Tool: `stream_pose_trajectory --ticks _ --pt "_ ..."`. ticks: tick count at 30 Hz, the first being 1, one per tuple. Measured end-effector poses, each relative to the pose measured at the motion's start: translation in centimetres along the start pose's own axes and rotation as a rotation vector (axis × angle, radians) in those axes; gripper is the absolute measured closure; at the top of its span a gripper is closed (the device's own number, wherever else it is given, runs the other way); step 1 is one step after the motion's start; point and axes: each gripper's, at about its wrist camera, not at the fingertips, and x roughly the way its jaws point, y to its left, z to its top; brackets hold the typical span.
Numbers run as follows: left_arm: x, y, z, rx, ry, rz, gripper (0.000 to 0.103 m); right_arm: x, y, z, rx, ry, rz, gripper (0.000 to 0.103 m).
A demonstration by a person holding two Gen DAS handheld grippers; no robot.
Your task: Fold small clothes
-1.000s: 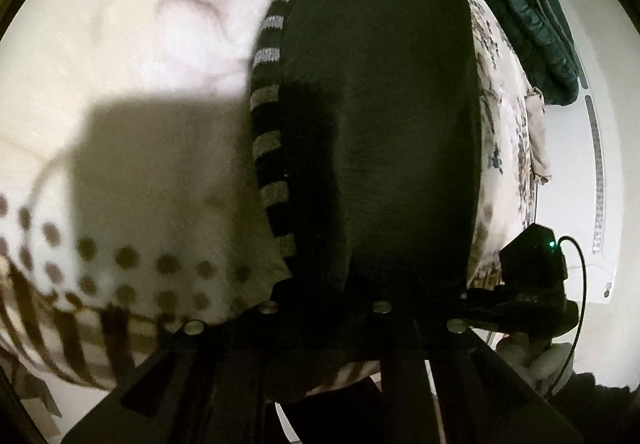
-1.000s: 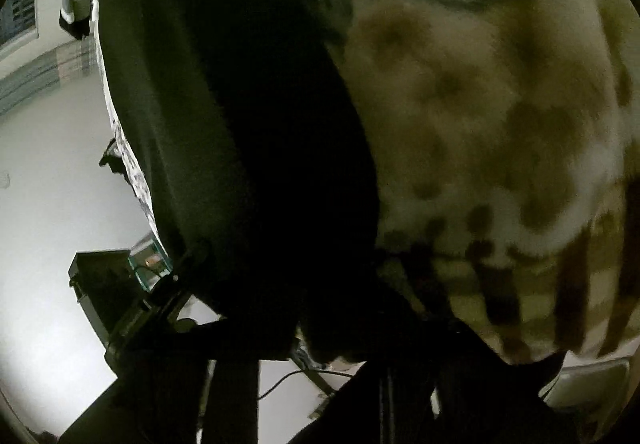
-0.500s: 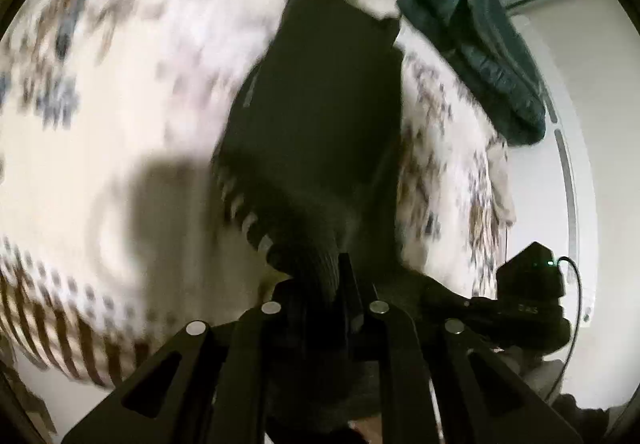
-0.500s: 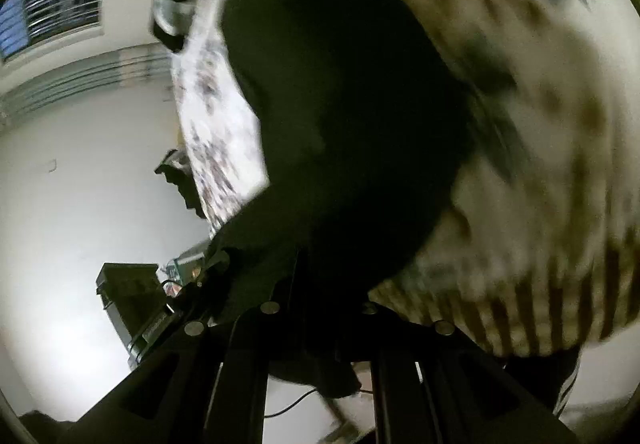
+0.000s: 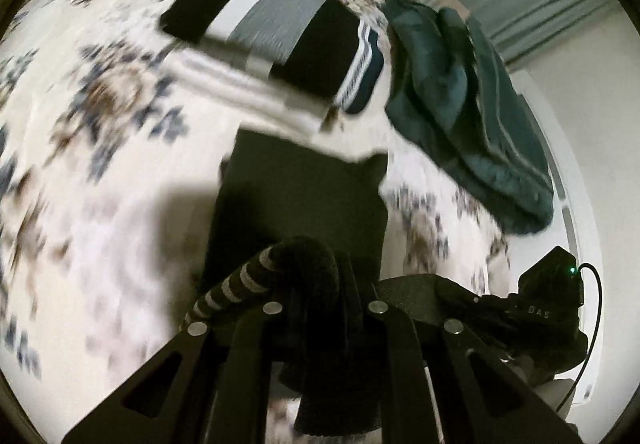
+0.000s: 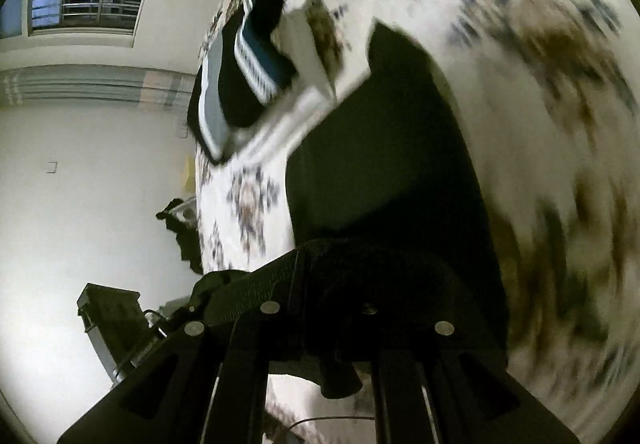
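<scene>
Left gripper [image 5: 320, 308]: clamping closed on bunched near edge of dark garment [image 5: 304, 196], striped trim [image 5: 236, 284] draping over its left finger.
Right gripper [image 6: 320, 320]: pinching shut on same garment's other near corner.
Dark garment: lying ahead of both tools, spreading flat on floral bedspread [image 5: 100, 124].
Folded striped stack [image 5: 272, 32]: sitting beyond garment.
Teal jacket [image 5: 472, 100]: lying further right of left gripper.

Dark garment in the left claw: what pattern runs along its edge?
Grey and black stripes along the dark garment's edge, clearest in the left wrist view.
</scene>
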Motion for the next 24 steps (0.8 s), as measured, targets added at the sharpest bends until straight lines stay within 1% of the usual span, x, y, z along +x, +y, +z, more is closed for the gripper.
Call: stream_pose_trajectory --ticks 1,2,3,4,5,6,7,8,9,10,12,13,14,16,17,18,19,21,22,23,24 --pt "1.2 -0.2 1.8 0.003 -0.008 0.003 0.094 0.8 0.3 2.6 -0.001 -0.013 -0.009 0.094" --pt "2.4 -0.4 3.3 0.004 -0.001 0.002 0.094 1.8 0.4 4.4 -0.003 -0.011 -0.013 0.094" --pt "3.8 -0.4 4.9 -0.010 0.014 0.008 0.093 2.6 0.6 6.4 -0.002 -0.007 -0.018 0.094" --pt "5.3 0.0 6.6 -0.036 0.034 0.009 0.092 3.6 0.7 8.1 0.009 -0.008 -0.029 0.090" --pt "6.8 0.6 8.1 -0.062 0.056 -0.005 0.089 4.4 0.6 9.9 0.030 -0.012 -0.032 0.090" --pt "8.1 1.2 9.3 -0.086 0.076 -0.003 0.087 5.1 0.5 11.6 0.048 -0.022 -0.028 0.088" --pt "8.9 1.6 10.0 -0.104 0.094 -0.002 0.083 5.7 0.2 12.9 0.061 -0.026 -0.028 0.072" --pt "9.7 2.3 10.5 -0.122 0.114 -0.009 0.082 5.9 0.0 14.2 0.073 -0.031 -0.023 0.061" --pt "10.4 2.9 10.8 -0.137 0.130 -0.011 0.080 5.8 -0.1 14.8 0.077 -0.041 -0.024 0.045" --pt "10.6 3.7 10.7 -0.149 0.127 -0.016 0.080 5.5 -0.2 15.1 0.071 -0.054 -0.024 0.039" --pt "10.0 4.8 10.1 -0.162 0.100 -0.034 0.078 5.0 -0.4 15.0 0.042 -0.050 -0.044 0.038" --pt "9.6 5.4 9.7 -0.169 0.097 -0.039 0.074 4.9 -0.9 14.6 0.036 -0.036 -0.059 0.038" --pt "9.3 5.9 9.3 -0.181 0.089 -0.026 0.069 4.8 -1.4 14.0 0.034 -0.021 -0.074 0.038" --pt "7.8 6.8 8.0 -0.183 0.069 -0.006 0.064 4.6 -2.2 12.9 0.018 0.015 -0.109 0.038" --pt "6.9 7.2 7.1 -0.185 0.054 -0.007 0.061 4.5 -2.9 11.8 0.002 0.032 -0.147 0.038" --pt "5.9 7.5 6.1 -0.188 0.043 -0.007 0.060 4.5 -3.3 11.3 -0.011 0.039 -0.175 0.034" --pt "4.8 7.9 4.7 -0.190 0.030 -0.008 0.059 4.5 -3.9 10.9 -0.024 0.047 -0.197 0.028" --pt "3.0 9.1 2.2 -0.220 0.018 -0.017 0.049 4.7 -5.2 10.5 -0.043 0.069 -0.213 0.024" --pt "2.2 9.7 0.6 -0.244 0.011 -0.034 0.041 4.9 -6.0 10.5 -0.047 0.083 -0.220 0.023" --pt "1.5 10.4 -0.9 -0.271 0.003 -0.052 0.038 5.3 -6.9 10.7 -0.049 0.107 -0.226 0.022" --pt "0.9 11.1 -2.9 -0.306 0.004 -0.072 0.035 5.7 -7.5 11.0 -0.047 0.132 -0.217 0.016"
